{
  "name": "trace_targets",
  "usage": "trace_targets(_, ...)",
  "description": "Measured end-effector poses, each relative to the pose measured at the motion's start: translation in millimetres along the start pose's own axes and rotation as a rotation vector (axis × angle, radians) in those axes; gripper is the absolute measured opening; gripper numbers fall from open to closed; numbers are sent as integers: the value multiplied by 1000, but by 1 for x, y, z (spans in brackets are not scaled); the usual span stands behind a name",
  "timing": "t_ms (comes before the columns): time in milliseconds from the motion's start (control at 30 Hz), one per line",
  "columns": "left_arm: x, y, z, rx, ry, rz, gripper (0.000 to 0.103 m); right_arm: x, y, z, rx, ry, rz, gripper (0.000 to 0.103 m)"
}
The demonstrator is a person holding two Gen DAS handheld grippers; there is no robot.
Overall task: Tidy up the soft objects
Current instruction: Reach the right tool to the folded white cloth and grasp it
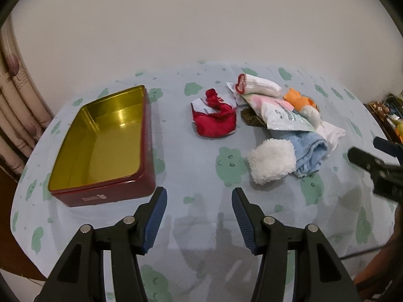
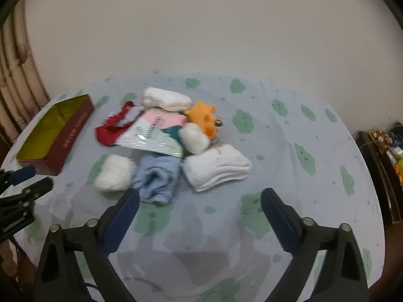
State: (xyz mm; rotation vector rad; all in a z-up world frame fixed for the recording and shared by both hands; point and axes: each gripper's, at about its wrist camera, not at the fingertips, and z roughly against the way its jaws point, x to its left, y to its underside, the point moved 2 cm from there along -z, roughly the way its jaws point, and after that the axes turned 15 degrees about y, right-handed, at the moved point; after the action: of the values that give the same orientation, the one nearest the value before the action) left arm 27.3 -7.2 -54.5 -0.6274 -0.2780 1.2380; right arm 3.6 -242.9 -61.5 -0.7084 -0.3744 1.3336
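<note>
a: what carries everything?
b: a table (image 1: 196, 166) under a pale blue cloth printed with green blobs. largest on it is the red tin (image 1: 100, 148) with a gold inside, open-topped, near the table's left edge. nothing shows inside it from the left wrist view.

a: and the soft things?
b: heaped toward the table's far right part, well apart from the tin. a stack of folded white cloths (image 2: 216, 170) sits at the heap's near right side. just left of it is a crumpled blue towel (image 2: 157, 176), touching a fluffy white piece (image 2: 114, 173) on its left. a printed plastic packet (image 2: 152, 133) lies across the heap's middle, overlapping the blue towel's far end. a red satin pouch (image 1: 214, 117) lies left of the heap, nearest the tin. behind are a rolled white cloth (image 2: 166, 99), an orange plush toy (image 2: 202, 118) and a small white ball of fabric (image 2: 194, 137) touching the plush.

a: the fingers?
b: left gripper (image 1: 199, 193) is spread wide, holding nothing, hovering over bare cloth between the tin and the fluffy piece. right gripper (image 2: 200, 193) is spread wider, also holding nothing; its left blue pad (image 2: 121, 224) appears just beside the blue towel's near edge, though i can't tell if it touches.
</note>
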Motion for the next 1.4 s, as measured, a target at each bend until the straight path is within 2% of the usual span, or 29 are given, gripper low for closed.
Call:
trace_targets(267, -10, 0, -22, 47, 32, -49, 55, -15, -15, -56, 99, -17, -44, 92)
trace_targets(433, -15, -4, -33, 68, 46, -70, 55, -9, -18, -86, 153, -27, -38, 92)
trace_targets(667, -16, -15, -44, 81, 60, -76, 55, 7, -23, -110, 160, -48, -45, 92)
trace_targets(733, -18, -17, -47, 83, 63, -84, 55, 9, -23, -108, 127, -50, -37, 84)
trace_targets(767, -18, -18, -48, 84, 65, -86, 55, 10, -23, -107, 118, -65, -33, 69)
trace_targets(800, -19, -20, -50, 87, 72, -86, 55, 11, -24, -105, 109, -74, -31, 59)
trace_targets(967, -23, -28, -56, 103, 96, -86, 55, 11, -24, -98, 92, -108, -32, 25)
trace_targets(1167, -29, -36, -56, 93, 119, -108, 55, -2, -22, -90, 93, -92, -64, 21)
trace_targets(1233, -32, -37, -58, 100, 153, -115, 55, -8, -19, -86, 95, -56, -75, 21)
trace_targets(1400, -43, -38, -66, 124, 211, -136, 55, -16, -17, -78, 89, -53, -104, 21)
